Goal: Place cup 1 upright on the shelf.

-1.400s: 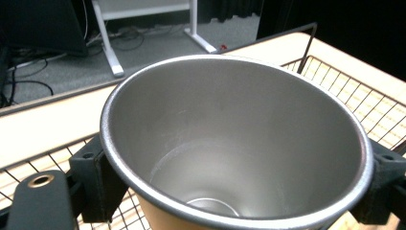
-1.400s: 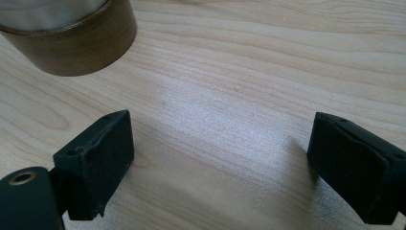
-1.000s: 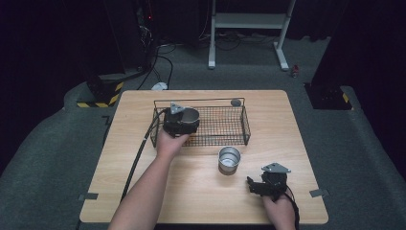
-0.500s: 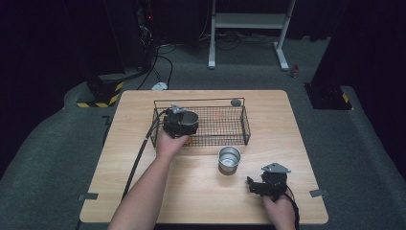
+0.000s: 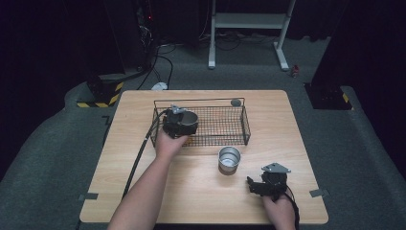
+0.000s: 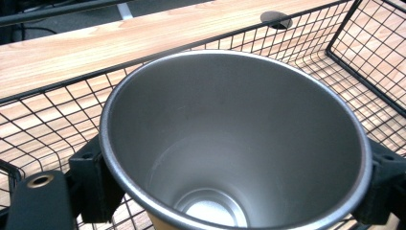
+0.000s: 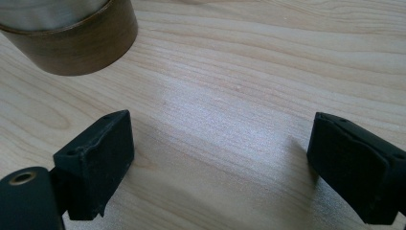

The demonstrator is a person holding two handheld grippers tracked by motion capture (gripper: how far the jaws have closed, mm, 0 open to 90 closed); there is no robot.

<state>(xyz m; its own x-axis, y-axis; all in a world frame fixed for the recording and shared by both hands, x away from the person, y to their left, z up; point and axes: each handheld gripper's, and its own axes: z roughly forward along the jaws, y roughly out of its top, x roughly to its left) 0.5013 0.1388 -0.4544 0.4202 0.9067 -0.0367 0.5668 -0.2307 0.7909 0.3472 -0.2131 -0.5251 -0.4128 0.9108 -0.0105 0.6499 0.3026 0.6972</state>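
Observation:
A steel cup (image 5: 189, 117) (image 6: 230, 143) sits upright between the jaws of my left gripper (image 5: 180, 122) (image 6: 237, 181), which is shut on it, one pad on each side of its wall. The cup is inside the left end of a black wire basket (image 5: 245, 120) (image 6: 48, 110); whether it rests on the mesh floor I cannot tell. A second steel cup (image 5: 229, 158) (image 7: 72, 33) with a brown band stands on the table just in front of the basket. My right gripper (image 5: 258, 185) (image 7: 225, 163) lies low near the table's front right, open, with bare wood between its jaws.
The wooden table (image 5: 143, 191) has a small grey disc (image 5: 235, 102) (image 6: 275, 19) behind the basket. The left gripper's cable (image 5: 139, 153) runs down the table's left side. A white metal frame (image 5: 249, 28) stands on the floor beyond.

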